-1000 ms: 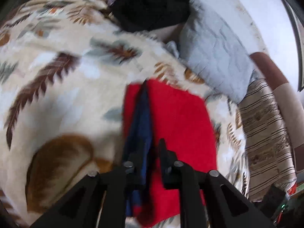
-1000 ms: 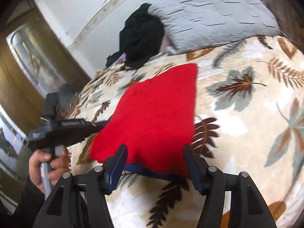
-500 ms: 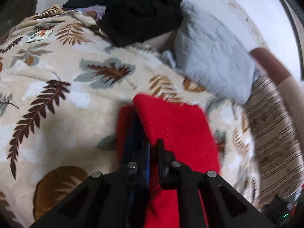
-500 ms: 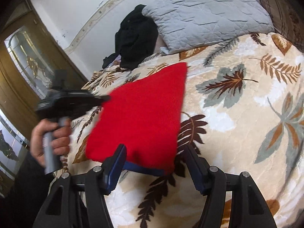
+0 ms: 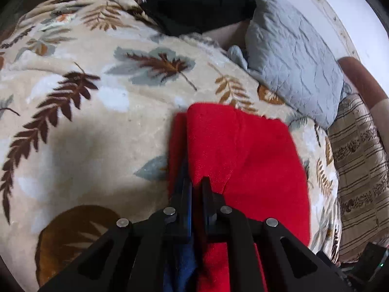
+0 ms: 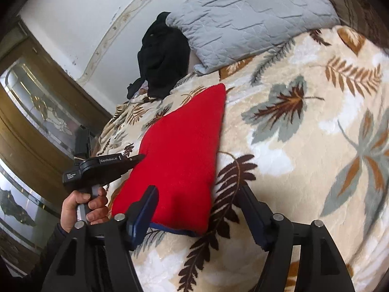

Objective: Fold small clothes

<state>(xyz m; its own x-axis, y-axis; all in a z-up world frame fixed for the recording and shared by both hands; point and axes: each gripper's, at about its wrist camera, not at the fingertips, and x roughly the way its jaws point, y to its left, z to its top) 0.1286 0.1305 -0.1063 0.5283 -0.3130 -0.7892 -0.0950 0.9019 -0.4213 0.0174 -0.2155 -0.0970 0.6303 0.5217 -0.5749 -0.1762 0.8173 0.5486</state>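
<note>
Red garment (image 5: 245, 155): 1, lies on the bed blanket (image 5: 80, 126), folded over itself; blue trim shows along the near edge in the right wrist view & between the layers in the left wrist view. Far tip points toward the pillow.
Left gripper (image 5: 196, 189): fingers nearly closed, pinching the garment's left edge, red + blue layers between them. In the right wrist view it comes in from the left w/ its tip at that same edge; person's hand (image 6: 80, 206) grips its handle.
Right gripper (image 6: 199, 204): jaws wide apart, holding nothing. Sits at the near end of the garment; left finger overlaps the red cloth's near corner in view, right finger over bare blanket. Can't tell if either finger touches the fabric.
Containers: none seen; everything lies loose on the bed.
Blanket: 1, cream plush w/ brown/grey leaf print, covers the bed.
Pillow (image 6: 245, 17): 1, grey quilted, at the head of the bed by the wall.
Black clothes (image 6: 163, 53): 1 heap, piece count can't be told, just beside the pillow, against the wall.
Striped cloth (image 5: 359, 168): 1, brown/beige, at the bed's right edge in the left wrist view.
Door (image 6: 36, 121): 1, wooden w/ patterned glass, left of the bed.
</note>
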